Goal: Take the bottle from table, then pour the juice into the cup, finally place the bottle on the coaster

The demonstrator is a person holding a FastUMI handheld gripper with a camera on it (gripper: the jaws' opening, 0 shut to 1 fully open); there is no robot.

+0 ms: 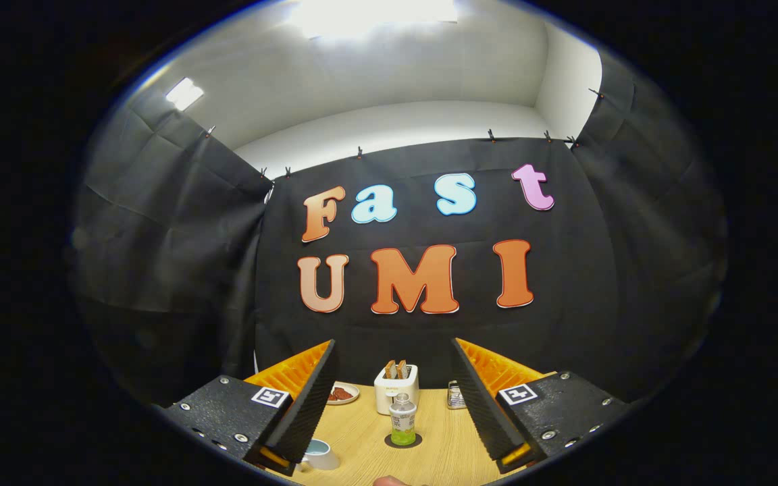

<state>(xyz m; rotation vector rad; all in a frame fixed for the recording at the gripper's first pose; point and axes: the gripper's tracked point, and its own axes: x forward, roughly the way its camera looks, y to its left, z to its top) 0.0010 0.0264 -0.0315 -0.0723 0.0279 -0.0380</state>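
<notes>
Gripper view: looks forward over a wooden table toward the booth's cloth wall.
Jaws: spread wide, nothing between the pads; the gripper holds nothing.
Bottle: the bottle stands upright straight ahead, beyond the fingertips and close to the midline between them, apart from both.
Bottle axis: vertical, cap up, so the open fingers would meet its sides square on.
Under the bottle: a dark round coaster; the bottle seems to stand on it already, with green juice low in the bottle.
Cup: a pale cup sits just beside the left fingertip, nearer than the bottle and off to the left of the line to it.
Behind the bottle: a white toaster with bread in its slots, farther along the same line.
Other things: a small plate with something reddish beyond the left finger; a small clear container beyond the right finger, too small to make out.
Stage, as a judgement: either the bottle is not yet taken or it has been set down; these pictures alone do not settle it.
Next move, if reaching: straight forward, keeping the bottle centred, minding the cup on the left.
</notes>
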